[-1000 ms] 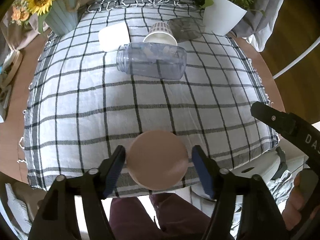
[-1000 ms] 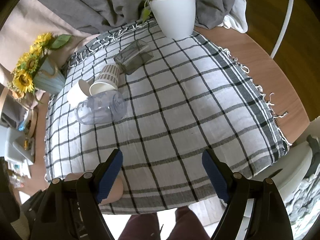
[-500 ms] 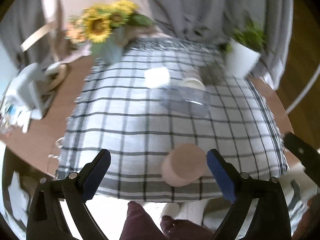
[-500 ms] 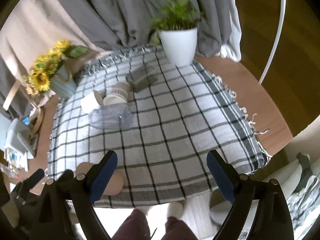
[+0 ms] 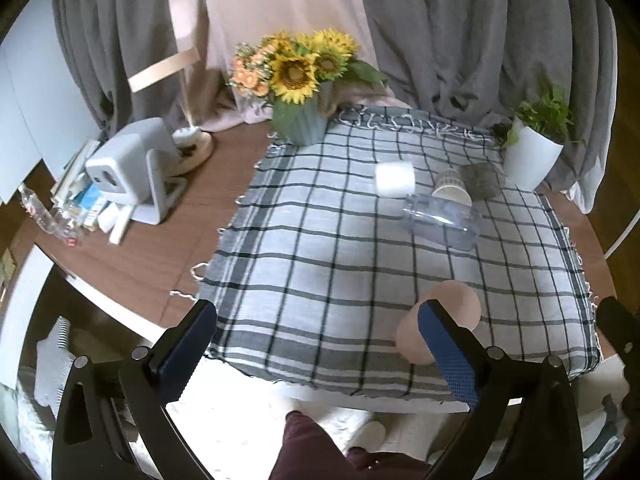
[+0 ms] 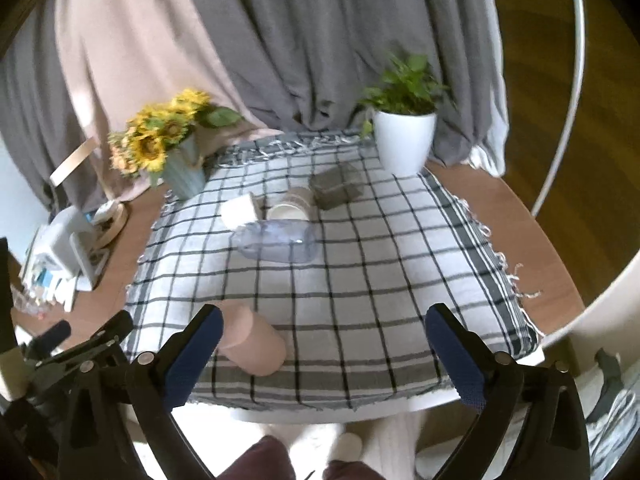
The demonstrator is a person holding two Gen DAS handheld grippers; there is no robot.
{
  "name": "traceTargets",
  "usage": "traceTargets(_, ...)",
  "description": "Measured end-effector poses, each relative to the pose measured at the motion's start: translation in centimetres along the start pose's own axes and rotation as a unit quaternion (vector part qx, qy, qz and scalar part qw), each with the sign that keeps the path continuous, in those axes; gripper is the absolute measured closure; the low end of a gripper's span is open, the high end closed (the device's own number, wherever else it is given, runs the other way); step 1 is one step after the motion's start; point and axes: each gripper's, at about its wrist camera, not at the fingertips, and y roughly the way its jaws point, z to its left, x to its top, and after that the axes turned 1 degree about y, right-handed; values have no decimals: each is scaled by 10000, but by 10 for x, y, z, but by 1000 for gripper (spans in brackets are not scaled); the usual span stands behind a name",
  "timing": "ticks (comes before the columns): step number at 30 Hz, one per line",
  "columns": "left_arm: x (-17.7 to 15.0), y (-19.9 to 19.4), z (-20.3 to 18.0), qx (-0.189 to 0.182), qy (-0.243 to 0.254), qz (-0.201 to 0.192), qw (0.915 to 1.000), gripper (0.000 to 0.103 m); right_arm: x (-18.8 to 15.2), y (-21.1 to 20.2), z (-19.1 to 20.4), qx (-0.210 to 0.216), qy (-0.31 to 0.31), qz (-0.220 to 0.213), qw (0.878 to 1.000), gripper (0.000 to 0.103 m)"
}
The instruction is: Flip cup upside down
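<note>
Pink cup: the pink cup [image 6: 254, 340] stands on the checked cloth [image 5: 320, 264] near its front edge, flat closed end up, so it reads as mouth-down.
Progress: by the look of it the flip is done; nothing grips the cup, and what is left seems to be only clearing away.
Left gripper: the left gripper [image 5: 320, 354] is spread wide and empty, hanging off the front of the table; the cup shows just behind its right finger [image 5: 446, 346], whether touching I cannot tell.
Right gripper: the right gripper [image 6: 322, 354] is also wide apart with nothing between the fingers, the cup just beside its left finger [image 6: 192, 354].
Edges: the cup sits close to the cloth's front hem and the table rim; a knock toward the person could send it off.
Open room: a broad bare stretch of cloth lies between the cup and the clear bottle [image 6: 276, 242] lying on its side.
Far clutter: a white cup [image 5: 395, 179], a patterned paper cup [image 5: 452, 187] and a dark glass [image 5: 482, 180] crowd behind the bottle, well apart from the pink cup.
</note>
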Motion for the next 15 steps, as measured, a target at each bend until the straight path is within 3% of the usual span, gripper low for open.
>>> traceTargets(7, -6, -11, 18, 228, -189, -151, 9994, 0, -9, -2, 29, 310, -469, 63, 9984, 1)
traceTargets(15, -3, -14, 16, 118, -102, -196, 9997, 0, -6, -9, 29, 194, -403, -81, 9990, 1)
